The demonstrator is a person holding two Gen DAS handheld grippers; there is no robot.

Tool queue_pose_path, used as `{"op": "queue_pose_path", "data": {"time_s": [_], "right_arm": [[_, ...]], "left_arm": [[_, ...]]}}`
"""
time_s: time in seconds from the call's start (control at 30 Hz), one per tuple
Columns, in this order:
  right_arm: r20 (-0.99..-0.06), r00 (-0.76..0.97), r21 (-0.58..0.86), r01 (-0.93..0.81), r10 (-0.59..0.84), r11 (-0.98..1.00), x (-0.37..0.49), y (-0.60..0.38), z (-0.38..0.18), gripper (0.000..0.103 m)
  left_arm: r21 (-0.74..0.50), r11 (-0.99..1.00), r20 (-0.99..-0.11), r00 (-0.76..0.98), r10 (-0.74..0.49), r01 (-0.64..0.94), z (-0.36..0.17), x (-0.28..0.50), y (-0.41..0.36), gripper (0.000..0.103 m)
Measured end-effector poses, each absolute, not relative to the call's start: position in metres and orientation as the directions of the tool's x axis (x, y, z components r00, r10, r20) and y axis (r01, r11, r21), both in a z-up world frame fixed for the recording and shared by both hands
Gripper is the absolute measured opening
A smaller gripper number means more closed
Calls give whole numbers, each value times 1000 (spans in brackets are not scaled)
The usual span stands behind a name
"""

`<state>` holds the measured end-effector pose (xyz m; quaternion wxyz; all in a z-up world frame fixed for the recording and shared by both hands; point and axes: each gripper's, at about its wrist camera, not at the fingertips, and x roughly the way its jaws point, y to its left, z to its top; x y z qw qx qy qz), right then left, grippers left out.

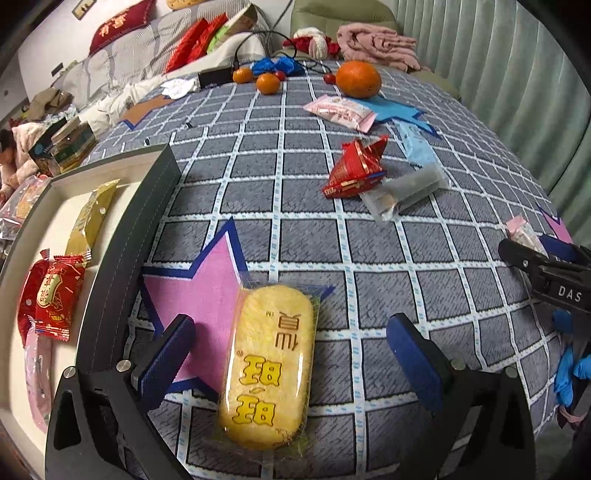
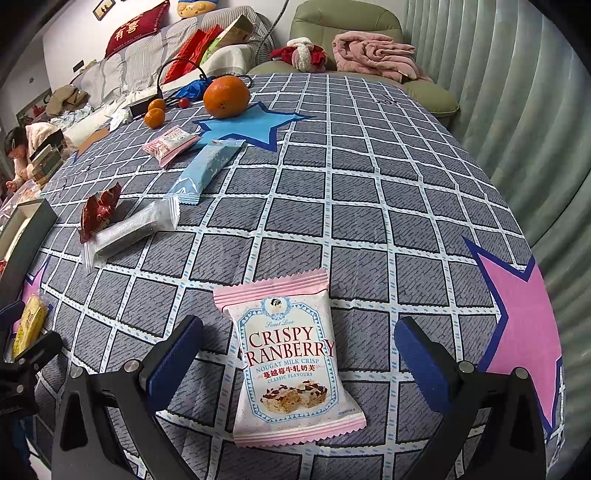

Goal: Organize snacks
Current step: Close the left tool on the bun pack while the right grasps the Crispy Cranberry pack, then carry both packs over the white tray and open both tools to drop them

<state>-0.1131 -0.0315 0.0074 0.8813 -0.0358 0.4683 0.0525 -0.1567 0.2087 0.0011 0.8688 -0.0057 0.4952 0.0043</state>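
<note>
The box (image 1: 122,236) runs off the left edge, its snacks partly hidden. The left gripper (image 1: 291,354), fingers spread, straddles the yellow cake pack (image 1: 271,363) on the checked cloth (image 1: 369,258); the right gripper (image 2: 299,354), likewise spread, straddles a pink packet (image 2: 291,362) reading "CRISPY CRANBERRY NOUGAT MILK CRISP".

A checked grey cloth (image 2: 369,192) printed with pink and blue stars covers the worktop. At its far end sit a large orange (image 2: 226,96), two small mandarins (image 1: 268,83) and (image 1: 242,75), small red fruits (image 1: 329,78), a crumpled blue bag (image 1: 277,65) and a black box (image 1: 214,77) with a looping black cable (image 2: 177,70). Beyond, a folded pink blanket (image 2: 373,55) and a red-and-white soft toy (image 2: 301,53) rest on a green armchair (image 2: 347,22). A red embroidered cushion (image 2: 136,26) leans on a striped grey sofa (image 2: 147,55). Pale green curtains (image 2: 517,92) hang at the right.
</note>
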Motion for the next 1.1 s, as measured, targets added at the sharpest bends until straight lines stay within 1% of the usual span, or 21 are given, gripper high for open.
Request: {"op": "queue_pose_path", "data": {"time_s": [0.13,0.2,0.23,0.27,0.3,0.33,0.37,0.4,0.43,0.6,0.83,0.93,1.1], "right_arm": [[-841,537,-16,-136,60,991,-110,-30,8,103],[-860,507,-15,-150,64,989,-104,-30,9,103],[-870,488,-13,-154,65,988,-102,-30,9,103],[-875,480,-17,-156,61,988,-101,-30,9,103],[-878,475,-18,-160,61,987,-101,-30,10,98],[-877,476,-19,-170,65,985,-103,-29,12,86],[-876,477,-17,-182,73,983,-105,-28,15,78],[-876,476,-14,-194,81,981,-107,-27,19,55],[-878,470,-10,-200,87,980,-108,-26,21,41],[-881,432,103,-221,192,970,-124,-27,26,41],[-862,417,197,-247,287,949,-134,-11,44,41],[-853,406,235,-262,328,936,-131,2,53,41],[-843,381,262,-325,380,909,-131,41,70,41]], "left_arm": [[-8,1000,-882,472,-3,-9,2,-154,208,102],[-11,1000,-887,461,-8,-3,3,-154,207,98],[-11,1000,-887,462,-11,2,4,-155,206,93],[-12,1000,-885,465,-17,13,6,-157,205,83],[-13,999,-881,473,-25,30,9,-159,203,76],[-11,999,-877,480,-30,43,11,-161,202,57],[-18,998,-874,483,-48,68,13,-164,200,40],[-23,996,-875,480,-60,83,14,-165,199,39],[-30,996,-877,475,-68,87,15,-168,199,39],[-124,990,-869,475,-141,67,22,-180,209,39],[-140,989,-845,514,-149,57,45,-191,222,39],[-153,987,-820,550,-158,55,61,-198,232,39],[-147,989,-784,606,-131,24,85,-205,257,39]]}}
